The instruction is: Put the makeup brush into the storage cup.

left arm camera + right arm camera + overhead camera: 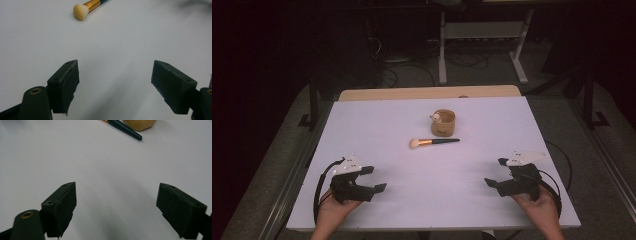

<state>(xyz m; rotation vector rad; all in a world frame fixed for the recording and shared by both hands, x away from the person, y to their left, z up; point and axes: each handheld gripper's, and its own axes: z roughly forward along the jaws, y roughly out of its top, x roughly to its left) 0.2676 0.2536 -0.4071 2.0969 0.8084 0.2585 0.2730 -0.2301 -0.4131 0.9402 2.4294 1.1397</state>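
- Dim room beyond, with dark floor, loose cables and white desk legs (442, 50) behind a pale lavender-white rectangular tabletop (387, 125).
- Slim makeup brush with cream rounded bristle head, shiny gold ferrule and dark tapered handle (433, 142), lying flat near the table's middle, bristle end toward the left gripper's side.
- Short round tan wooden cup with a small pale figure on its rim (443, 123), just beyond the brush, upright; touching or not, cannot tell.
- Left black two-jaw gripper with grey plate on top (374, 178), held low over the near left part of the table, jaws spread wide, gripping nothing.
- In the left gripper view, brush (86, 7) well ahead of the jaws, left of the gap's midline, bristle head nearest.
- Right black two-jaw gripper with grey plate (495, 172), over the near right part, jaws likewise wide apart and empty.
- In the right gripper view, handle tip (125, 128) far ahead of the jaws, cup's tan base (140, 123) just behind it.
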